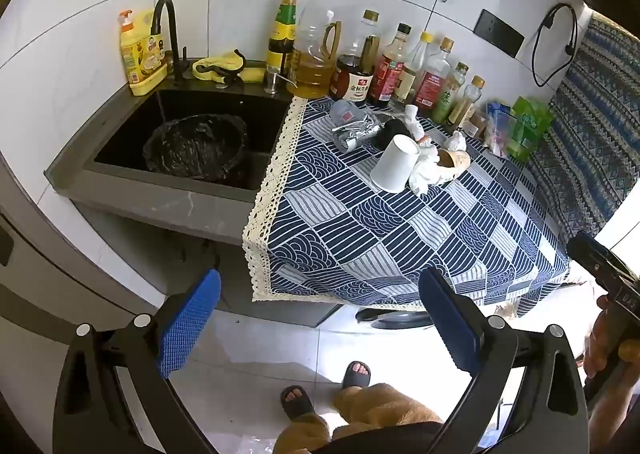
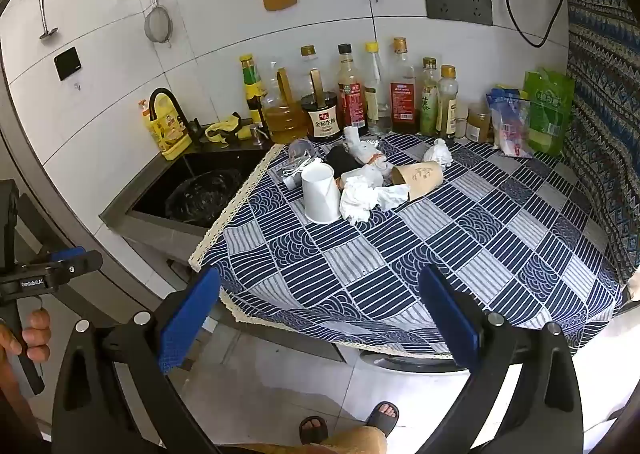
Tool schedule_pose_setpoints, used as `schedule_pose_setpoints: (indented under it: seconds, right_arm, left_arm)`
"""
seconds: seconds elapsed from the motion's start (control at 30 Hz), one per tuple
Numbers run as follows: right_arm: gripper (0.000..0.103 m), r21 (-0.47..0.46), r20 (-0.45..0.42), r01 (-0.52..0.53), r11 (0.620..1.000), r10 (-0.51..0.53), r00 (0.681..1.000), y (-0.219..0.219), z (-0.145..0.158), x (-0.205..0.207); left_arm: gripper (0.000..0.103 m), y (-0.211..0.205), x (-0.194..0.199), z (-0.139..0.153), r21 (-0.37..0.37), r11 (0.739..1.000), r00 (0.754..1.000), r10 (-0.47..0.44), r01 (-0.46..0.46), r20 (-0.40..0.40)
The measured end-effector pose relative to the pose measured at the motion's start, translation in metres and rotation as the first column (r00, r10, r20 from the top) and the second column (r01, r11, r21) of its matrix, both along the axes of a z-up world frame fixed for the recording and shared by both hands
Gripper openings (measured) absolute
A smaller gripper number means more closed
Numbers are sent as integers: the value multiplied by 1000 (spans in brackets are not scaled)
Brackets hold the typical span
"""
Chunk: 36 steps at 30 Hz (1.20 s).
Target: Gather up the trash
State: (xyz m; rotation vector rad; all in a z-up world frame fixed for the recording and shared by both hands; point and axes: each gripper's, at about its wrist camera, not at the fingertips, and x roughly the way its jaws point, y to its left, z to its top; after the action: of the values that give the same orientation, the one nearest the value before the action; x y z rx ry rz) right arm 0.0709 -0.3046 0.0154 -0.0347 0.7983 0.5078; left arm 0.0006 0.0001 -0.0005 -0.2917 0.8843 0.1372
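Right wrist view is showing the trash lying in a loose heap toward the back of the cloth-covered surface (image 2: 400, 254), in front of a row of bottles (image 2: 360, 106). Nearest is a white paper cup (image 2: 320, 194) standing mouth down; it is looking light and thin-walled, so it is probably crushing easily and is best pinched across its sides. Crumpled tissue (image 2: 362, 202) is lying against it, soft and weightless, giving way anywhere. A brown paper cup (image 2: 420, 179) is lying on its side. Clear plastic scraps (image 1: 352, 126) are looking slippery. A black bag-lined bin (image 1: 196, 150) is sitting in the sink (image 1: 120, 150). Both the left hand-held gripper (image 1: 320, 322) and right hand-held gripper (image 2: 320, 318) are hanging released, wide apart, well short of the heap.
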Motion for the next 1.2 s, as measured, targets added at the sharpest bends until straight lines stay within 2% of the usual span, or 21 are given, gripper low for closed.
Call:
schedule_pose_setpoints:
  seconds: [0.27,0.57,1.2]
  right_arm:
    - [99,21,-9,6,1000,-6,1000,-4,-7,4]
    - [99,13,-6,35,999,-35,999,-7,3,0]
    - [99,24,-22,68,997,-68,997,-9,2,-7]
  left_arm:
    - [96,4,-1,-1,-6,1000,1000,-5,5,11]
    - [96,-1,11,6,12,1000,1000,-20,20,-3]
    - [96,-1,1,3,9,999,999,-36,36,5]
